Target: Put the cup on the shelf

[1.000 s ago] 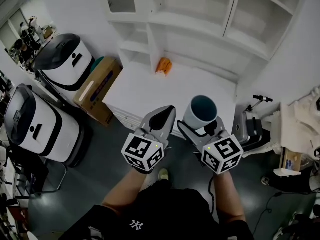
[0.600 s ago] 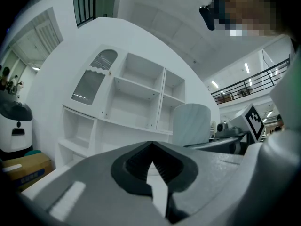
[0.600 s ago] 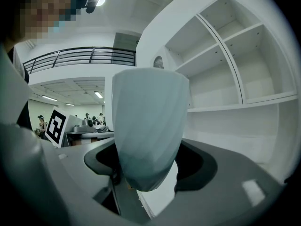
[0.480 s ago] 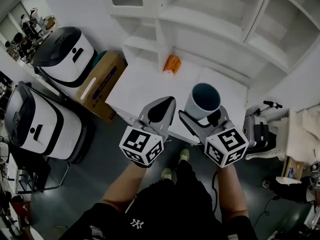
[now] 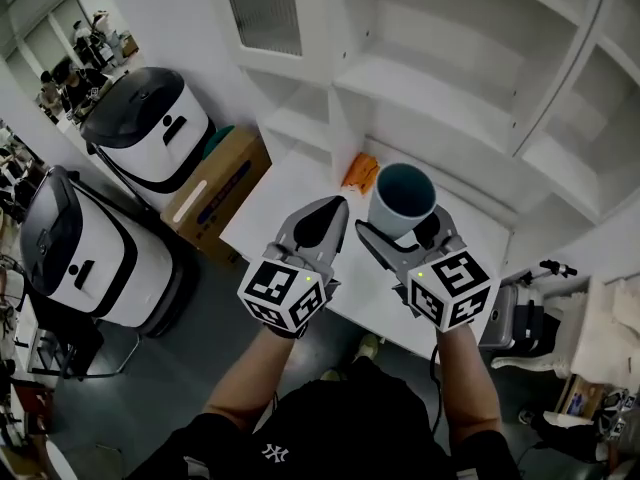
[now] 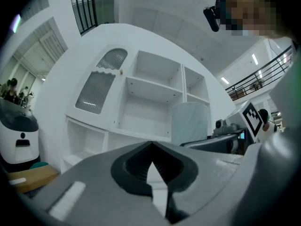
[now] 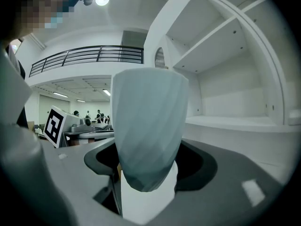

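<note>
A pale blue-grey ribbed cup [image 5: 402, 199] [image 7: 148, 135] with a dark teal inside stands upright between the jaws of my right gripper [image 5: 397, 240] [image 7: 146, 182], which is shut on its lower part, held in the air above the white table [image 5: 300, 193]. My left gripper [image 5: 322, 226] [image 6: 151, 147] hangs beside it on the left, shut, with nothing in it. The white shelf unit [image 5: 450, 98] [image 6: 150, 102] [image 7: 235, 93] rises ahead, its open compartments bare. In the left gripper view the cup [image 6: 190, 124] shows to the right.
An orange object [image 5: 360, 173] lies on the table by the shelf's base. A cardboard box [image 5: 215, 183] and two white-and-black machines [image 5: 150, 128] [image 5: 80, 253] stand on the floor at the left. Equipment [image 5: 560, 308] crowds the right side.
Both grippers and the cup have come nearer to the shelf unit, which now fills more of the head view. The grip on the cup is unchanged.
</note>
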{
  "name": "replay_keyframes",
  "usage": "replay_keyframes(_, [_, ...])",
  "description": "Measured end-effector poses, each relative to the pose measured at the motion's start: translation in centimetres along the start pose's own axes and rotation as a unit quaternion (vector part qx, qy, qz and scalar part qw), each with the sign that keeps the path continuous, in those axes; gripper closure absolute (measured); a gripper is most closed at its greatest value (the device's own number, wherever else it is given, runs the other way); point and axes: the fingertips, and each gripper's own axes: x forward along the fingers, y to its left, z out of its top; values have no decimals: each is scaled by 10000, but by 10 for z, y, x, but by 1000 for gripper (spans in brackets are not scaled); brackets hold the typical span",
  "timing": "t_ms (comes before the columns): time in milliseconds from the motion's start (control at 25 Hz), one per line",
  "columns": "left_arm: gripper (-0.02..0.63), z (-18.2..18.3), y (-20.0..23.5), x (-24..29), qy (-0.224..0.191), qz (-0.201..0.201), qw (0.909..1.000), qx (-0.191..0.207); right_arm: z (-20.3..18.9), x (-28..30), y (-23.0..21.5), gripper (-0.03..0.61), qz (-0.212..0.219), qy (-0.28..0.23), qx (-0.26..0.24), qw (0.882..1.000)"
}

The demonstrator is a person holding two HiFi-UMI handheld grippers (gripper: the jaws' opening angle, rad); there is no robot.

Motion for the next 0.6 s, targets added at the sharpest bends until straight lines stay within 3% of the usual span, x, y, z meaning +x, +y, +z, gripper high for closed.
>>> replay_keyframes(320, [614,16,33,51,-115,488,9987,37,45,45,-57,210,313,-88,-248,9992])
replay_keyframes(600, [614,28,60,68,-143,474,9987,80,74,91,-85,210,229,-96,-335,9991])
